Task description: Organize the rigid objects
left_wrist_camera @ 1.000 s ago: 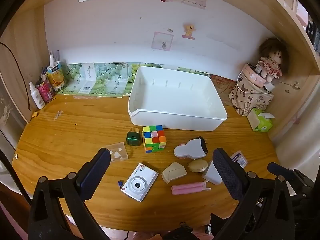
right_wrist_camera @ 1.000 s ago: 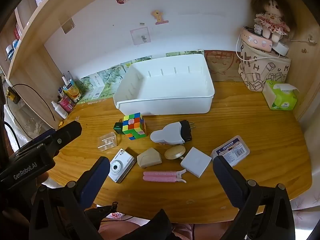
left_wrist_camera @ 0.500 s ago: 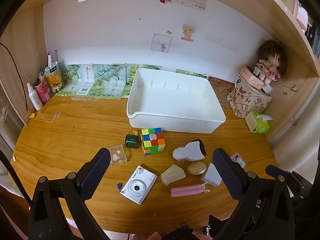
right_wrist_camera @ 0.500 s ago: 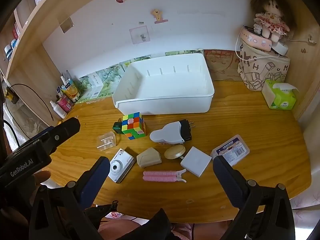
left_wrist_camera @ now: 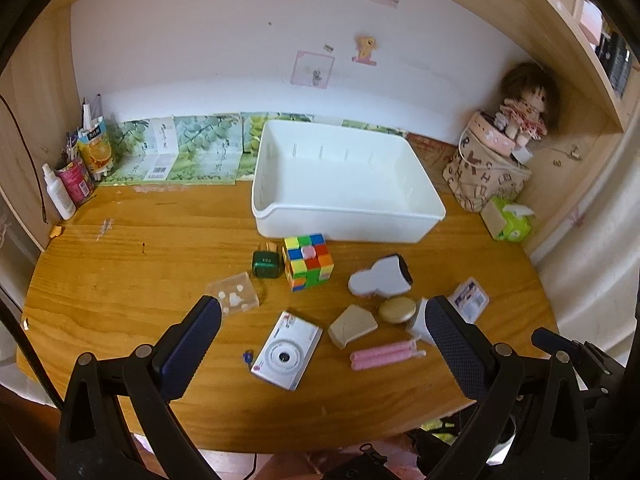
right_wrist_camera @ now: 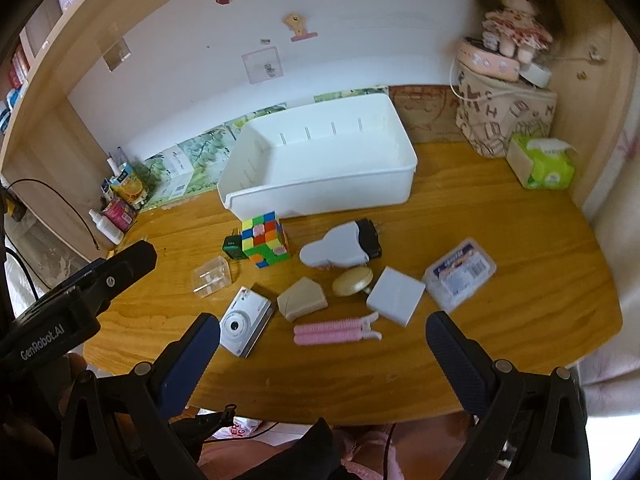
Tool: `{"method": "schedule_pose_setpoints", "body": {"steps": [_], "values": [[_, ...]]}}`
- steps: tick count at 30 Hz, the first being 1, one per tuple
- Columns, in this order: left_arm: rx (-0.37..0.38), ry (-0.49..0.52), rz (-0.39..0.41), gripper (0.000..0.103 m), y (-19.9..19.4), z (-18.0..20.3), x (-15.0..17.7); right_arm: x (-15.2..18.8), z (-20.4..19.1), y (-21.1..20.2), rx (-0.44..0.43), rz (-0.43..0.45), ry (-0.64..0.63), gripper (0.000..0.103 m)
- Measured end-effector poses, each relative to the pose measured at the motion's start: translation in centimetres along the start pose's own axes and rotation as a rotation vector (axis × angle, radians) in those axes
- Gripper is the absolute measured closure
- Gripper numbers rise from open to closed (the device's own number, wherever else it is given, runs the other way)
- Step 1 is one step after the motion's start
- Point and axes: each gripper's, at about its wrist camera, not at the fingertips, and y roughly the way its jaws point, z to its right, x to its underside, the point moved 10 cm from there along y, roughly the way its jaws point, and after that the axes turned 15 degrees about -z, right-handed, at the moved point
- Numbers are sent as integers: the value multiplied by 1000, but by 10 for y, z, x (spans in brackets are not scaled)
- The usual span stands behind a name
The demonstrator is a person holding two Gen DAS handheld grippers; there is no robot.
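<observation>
You are holding both grippers above the near edge of the wooden desk (left_wrist_camera: 120,264), and neither is touching anything. Your left gripper (left_wrist_camera: 320,340) is hanging with its jaws spread wide over the white camera (left_wrist_camera: 287,350). Your right gripper (right_wrist_camera: 323,354) is also showing its jaws spread wide, with the pink hair clip (right_wrist_camera: 336,331) lying on the desk between them.

The white bin (left_wrist_camera: 348,222) is sitting empty toward the back of the desk. The loose things are lying in front of it: a colourful puzzle cube (left_wrist_camera: 308,262) just beside a dark green plug (left_wrist_camera: 266,263), a clear plastic box (left_wrist_camera: 236,294) to the left, and a white charger (left_wrist_camera: 380,278) to the right. Nearer you are sitting a beige wedge (left_wrist_camera: 352,326), a round gold case (left_wrist_camera: 396,310), a white square block (right_wrist_camera: 396,300) and a small labelled plastic case (right_wrist_camera: 460,274). A doll (right_wrist_camera: 512,20) is sitting on a patterned bag in the right corner.
</observation>
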Motion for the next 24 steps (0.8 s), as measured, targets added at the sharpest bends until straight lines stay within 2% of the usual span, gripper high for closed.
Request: {"method": "schedule_pose_setpoints", "body": {"steps": [12, 24], "values": [[19, -2, -49, 1, 6, -13, 20, 32, -6, 5, 10, -48, 70, 0], [-6, 6, -115, 1, 26, 6, 20, 32, 30, 15, -34, -87, 163, 0]]}}
